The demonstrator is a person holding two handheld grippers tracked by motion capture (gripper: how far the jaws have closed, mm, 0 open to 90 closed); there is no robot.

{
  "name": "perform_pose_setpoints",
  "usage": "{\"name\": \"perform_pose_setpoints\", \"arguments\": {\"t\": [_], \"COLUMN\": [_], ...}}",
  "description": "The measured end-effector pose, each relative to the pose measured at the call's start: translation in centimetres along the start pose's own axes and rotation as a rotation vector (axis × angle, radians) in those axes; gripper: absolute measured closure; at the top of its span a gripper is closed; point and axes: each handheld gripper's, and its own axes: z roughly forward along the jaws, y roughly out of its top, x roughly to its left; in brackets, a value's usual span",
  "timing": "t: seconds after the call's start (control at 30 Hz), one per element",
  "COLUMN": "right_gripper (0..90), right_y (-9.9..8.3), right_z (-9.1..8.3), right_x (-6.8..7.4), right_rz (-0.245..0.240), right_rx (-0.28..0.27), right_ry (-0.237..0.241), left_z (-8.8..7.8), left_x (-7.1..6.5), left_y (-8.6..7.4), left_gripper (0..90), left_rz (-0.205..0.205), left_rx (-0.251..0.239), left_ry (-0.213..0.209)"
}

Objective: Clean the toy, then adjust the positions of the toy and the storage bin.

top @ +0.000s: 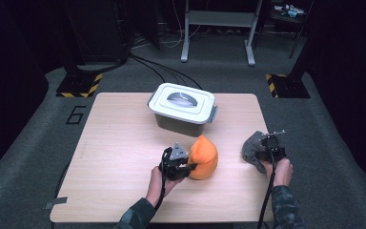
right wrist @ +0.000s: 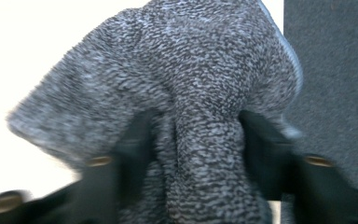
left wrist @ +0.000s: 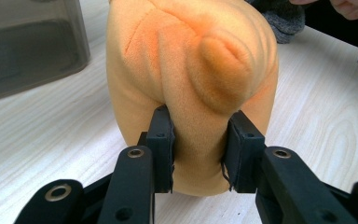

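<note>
We clamped the left hand-held gripper (top: 189,166) on the orange plush (top: 204,157) mid-worktop (top: 119,143) to steady it before the lidded bin (top: 182,108), while the right hand-held gripper (top: 265,154) straddled the grey cloth (top: 252,148) at the right edge, seemingly slackened.

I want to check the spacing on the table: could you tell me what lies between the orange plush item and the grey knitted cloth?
In the high view, only bare wooden table separates the orange plush item from the grey knitted cloth.

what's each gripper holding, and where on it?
Left gripper pinches the lower fold of the orange plush. Right gripper straddles a fold of grey fleece; grip cannot be told.
</note>
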Motion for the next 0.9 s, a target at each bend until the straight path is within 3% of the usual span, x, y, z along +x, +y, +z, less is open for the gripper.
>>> {"name": "perform_pose_setpoints", "arguments": {"t": [0.07, 0.17, 0.27, 0.4, 0.7, 0.9], "right_gripper": [25.7, 14.3, 10.4, 7.8, 1.5, 0.1], "right_y": [-0.3, -0.8, -1.6, -3.1, -6.7, -8.6], "right_z": [-0.2, -1.5, -3.5, -5.2, -4.9, -4.7], "right_x": [-0.3, -0.3, -0.2, 0.3, 1.2, 0.9], "right_rz": [0.018, 0.013, 0.006, 0.009, -0.003, 0.03], "right_rx": [-0.022, -0.084, -0.152, -0.195, -0.213, -0.219], "right_ry": [0.041, 0.055, 0.09, 0.135, 0.159, 0.157], "left_z": [0.0, -0.1, -0.2, -0.3, -0.9, -1.8], "left_x": [-0.1, 0.0, 0.1, 0.1, 0.1, 0.2], "left_y": [0.0, -0.1, -0.2, -0.3, 0.1, 0.2], "left_gripper": [67.7, 68.6, 68.7, 69.0, 71.4, 71.8], "left_rz": [-0.001, -0.002, 0.001, -0.002, 0.01, 0.014], "left_rx": [-0.007, -0.017, -0.022, -0.029, -0.058, -0.079], "left_ry": [0.008, 0.01, 0.009, 0.01, 0.017, 0.031]}}
